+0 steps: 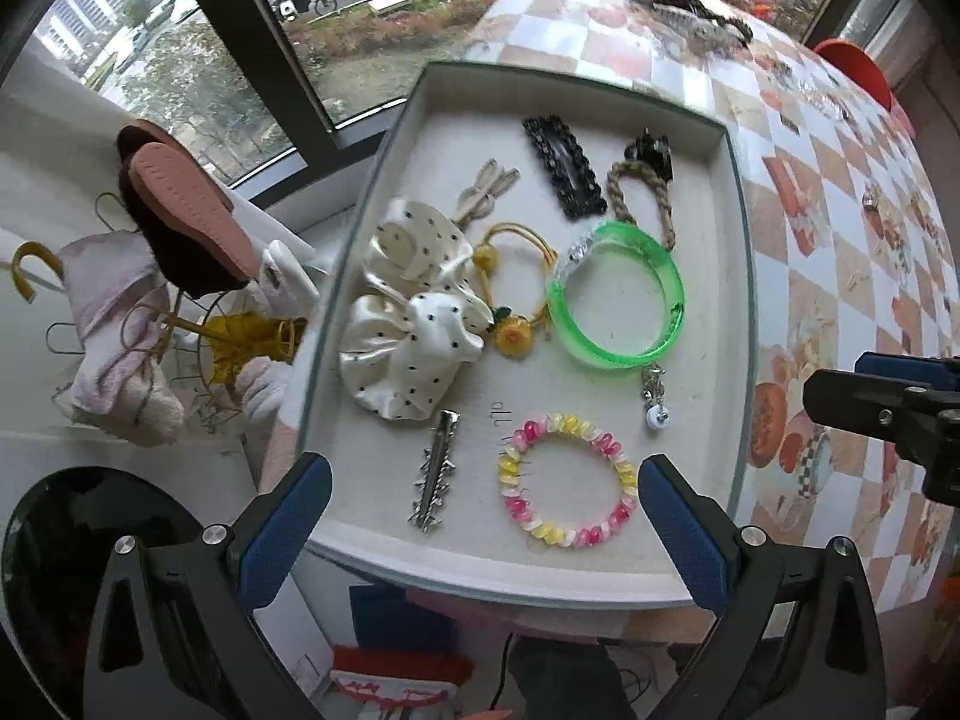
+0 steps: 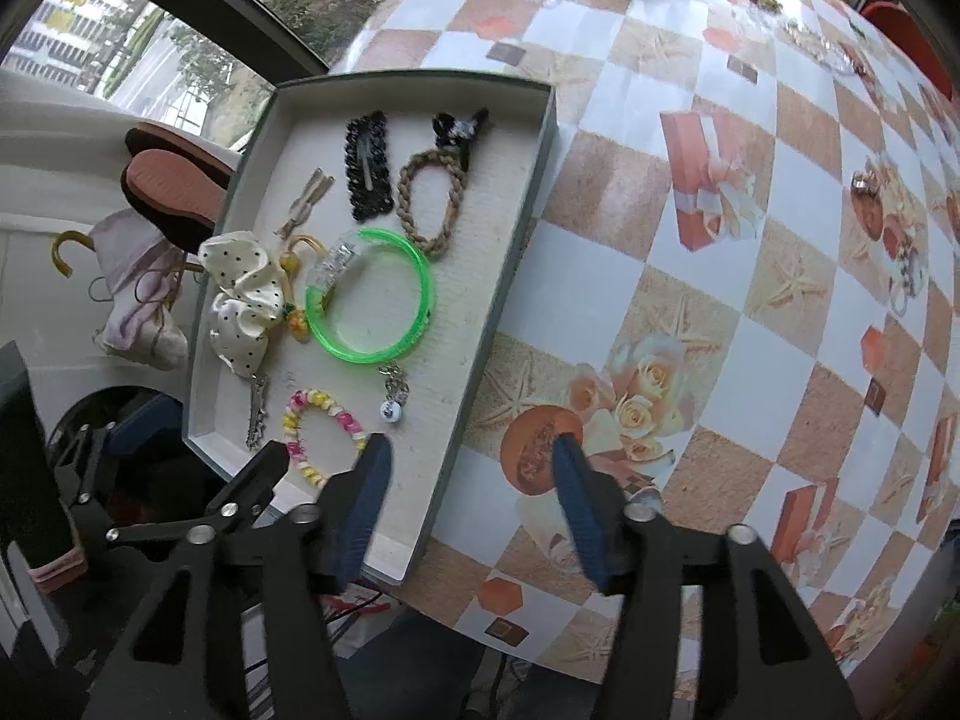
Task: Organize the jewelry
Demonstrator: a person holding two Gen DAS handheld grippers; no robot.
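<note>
While I've got both grippers pointing straight down, the left gripper (image 1: 483, 516) hangs over the near end of the shallow grey-rimmed tray (image 1: 739, 276) with its blue pads spread as wide as they go — nothing between them, just looking down past them at the pink, yellow and white spiral hair tie (image 1: 567, 480) lying flat on the tray floor. Just left of that tie sits a silver metal hair clip (image 1: 437, 471). Further in there's a clear green plastic bangle (image 1: 618, 297), with a cream polka-dot satin scrunchie (image 1: 411, 312) to its left, and a black lacy snap clip (image 1: 564, 165) and a braided rope loop (image 1: 641, 195) at the far end.

The right gripper (image 2: 471, 498) is partly spread and empty too — its left pad sits over the tray's near right corner, its right pad over the checkered floral tablecloth (image 2: 690, 276) beside the tray. Its pads aren't touching anything I can see.
</note>
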